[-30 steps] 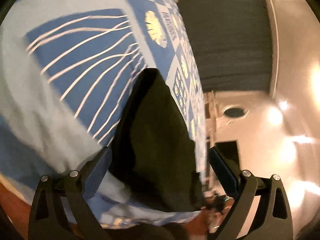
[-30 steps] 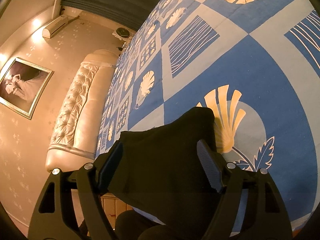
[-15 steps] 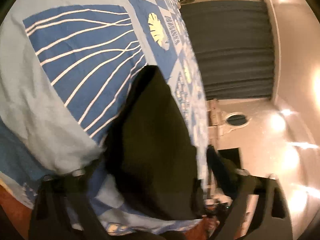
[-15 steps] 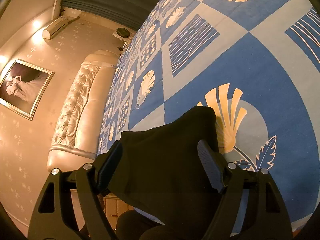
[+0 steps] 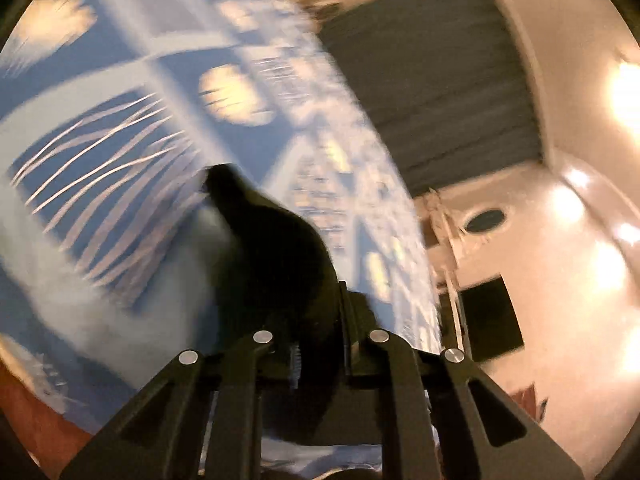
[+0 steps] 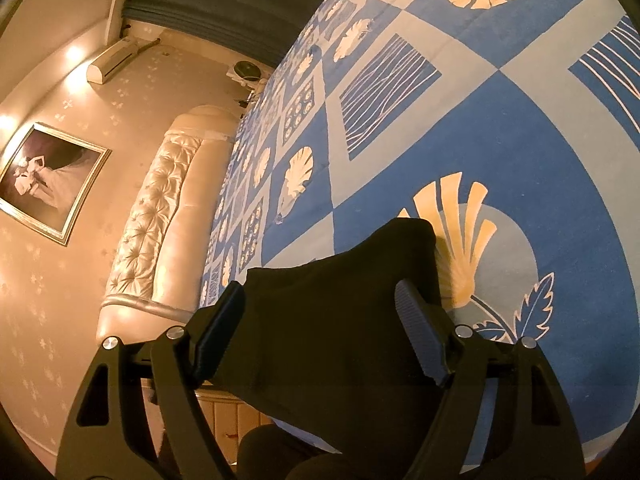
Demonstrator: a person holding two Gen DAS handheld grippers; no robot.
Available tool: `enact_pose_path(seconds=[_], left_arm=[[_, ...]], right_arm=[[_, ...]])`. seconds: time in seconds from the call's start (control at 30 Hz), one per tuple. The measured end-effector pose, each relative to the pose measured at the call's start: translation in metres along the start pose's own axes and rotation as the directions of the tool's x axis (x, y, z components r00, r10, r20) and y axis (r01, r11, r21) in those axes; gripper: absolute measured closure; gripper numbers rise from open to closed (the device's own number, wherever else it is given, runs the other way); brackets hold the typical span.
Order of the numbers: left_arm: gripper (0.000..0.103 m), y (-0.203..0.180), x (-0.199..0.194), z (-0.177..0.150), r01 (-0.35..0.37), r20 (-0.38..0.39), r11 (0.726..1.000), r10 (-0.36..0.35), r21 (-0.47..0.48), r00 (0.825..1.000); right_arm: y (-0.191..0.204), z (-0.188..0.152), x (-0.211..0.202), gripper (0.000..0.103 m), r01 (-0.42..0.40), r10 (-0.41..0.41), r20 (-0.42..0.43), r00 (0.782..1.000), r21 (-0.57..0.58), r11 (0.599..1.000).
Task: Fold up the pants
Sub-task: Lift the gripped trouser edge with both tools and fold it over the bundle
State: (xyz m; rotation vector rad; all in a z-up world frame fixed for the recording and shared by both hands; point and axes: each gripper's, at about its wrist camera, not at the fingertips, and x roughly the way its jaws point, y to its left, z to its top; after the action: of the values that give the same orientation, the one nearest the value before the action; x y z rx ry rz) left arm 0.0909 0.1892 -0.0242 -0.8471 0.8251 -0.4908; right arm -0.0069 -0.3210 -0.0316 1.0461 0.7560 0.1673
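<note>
1. The black pants lie at the near edge of the bed, on a blue patterned bedspread. One end is bunched and raised in the left wrist view, the other spreads flat beneath the right tool.
2. The left tool is clamped on a gathered fold of the pants; the cloth rises to a dark peak beyond its fingers, so this looks like the lift that starts a fold.
3. The right tool hangs with its jaws wide apart over the pants, its ribbed pads to either side of the fabric without pinching it.
4. The next move probably calls for the right tool to close on its own edge, so both ends travel together and the cloth lands flat rather than twisted.
5. The fabric looks matte, soft and limp, draping in rounded folds; it will likely sag between grips.
6. The bedspread is smooth, printed with cream shells and wavy white lines. Beyond it stands a tufted, glossy headboard.
</note>
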Motion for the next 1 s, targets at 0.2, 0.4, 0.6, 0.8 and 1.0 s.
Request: enact_pose_path(seconds=[0.2,0.4,0.6,0.8,1.0], left_arm=[[0.089,-0.126,0.036,-0.033,0.042,-0.056,0.957,-0.027,0.287,0.998],[0.089,-0.205,0.111,-0.1,0.155,-0.207,0.894,-0.071,0.421,0.976],[0.089,-0.212,0.2,-0.182,0.172,-0.361,0.884,-0.004,0.435,0.933],[0.089,-0.192,0.246,-0.244,0.081,-0.419,0.846,0.176,0.527,0.891],[0.063,-0.2,0.242,-0.251,0.12,-0.427,0.809,0.172,0.576,0.888]], right_arm=[[0.012,-0.003,0.005,0.026,-0.03,0.029,-0.015,0.999,-0.024,0.999],[0.02,-0.006,0.009,0.026,-0.061,0.06,-0.038,0.998,-0.036,0.997],[0.013,-0.004,0.01,0.026,-0.071,0.07,-0.05,0.996,-0.007,0.997],[0.003,-0.007,0.014,0.026,-0.083,0.085,-0.063,0.994,0.035,0.996],[0.016,-0.008,0.016,0.025,-0.1,0.1,-0.071,0.992,0.01,0.995]])
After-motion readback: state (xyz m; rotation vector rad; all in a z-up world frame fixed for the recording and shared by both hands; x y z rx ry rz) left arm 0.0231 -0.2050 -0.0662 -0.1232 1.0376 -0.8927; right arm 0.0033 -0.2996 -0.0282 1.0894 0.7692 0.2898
